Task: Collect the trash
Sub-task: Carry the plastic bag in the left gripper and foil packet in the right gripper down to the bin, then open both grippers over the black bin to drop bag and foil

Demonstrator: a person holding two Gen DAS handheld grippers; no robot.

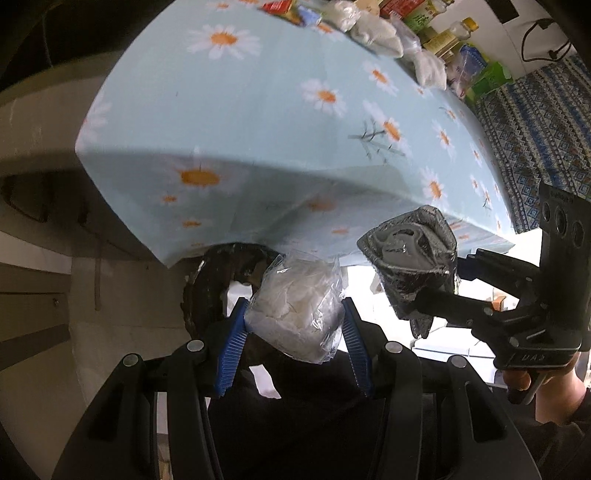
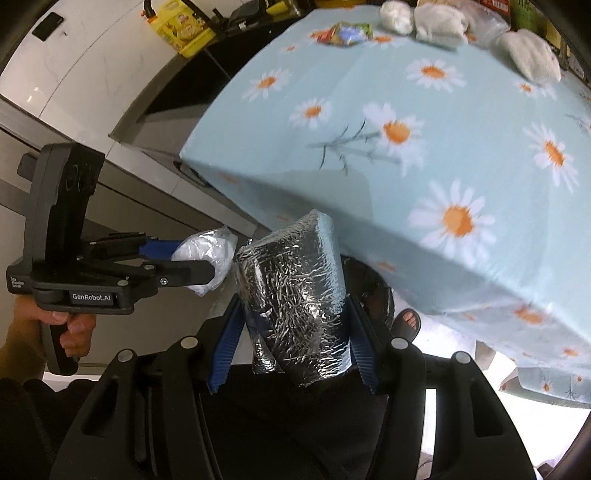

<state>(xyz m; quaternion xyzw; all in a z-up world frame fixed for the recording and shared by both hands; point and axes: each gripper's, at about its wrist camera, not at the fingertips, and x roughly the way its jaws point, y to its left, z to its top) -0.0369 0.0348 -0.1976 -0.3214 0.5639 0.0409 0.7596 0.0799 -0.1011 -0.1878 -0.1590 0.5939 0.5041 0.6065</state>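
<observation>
My left gripper [image 1: 293, 325] is shut on a clear plastic bag of crumpled white paper [image 1: 295, 314]; this bag also shows in the right wrist view [image 2: 208, 258]. My right gripper [image 2: 295, 328] is shut on a crumpled silver foil wrapper [image 2: 295, 295], which also shows in the left wrist view [image 1: 410, 258]. Both are held side by side off the near edge of the table, over a black-lined trash bin [image 1: 214, 280] partly hidden under the tablecloth [image 1: 221, 122]. More white wads [image 2: 528, 59] and a colourful wrapper [image 2: 345, 33] lie at the table's far side.
The table with its light-blue daisy cloth [image 2: 443, 147] fills the upper view. Bottles and boxes [image 1: 443, 40] stand along its far edge. A yellow container [image 2: 181, 27] sits on a counter at left. White cabinets [image 1: 37, 258] are on the left. A sandalled foot [image 2: 406, 321] is by the bin.
</observation>
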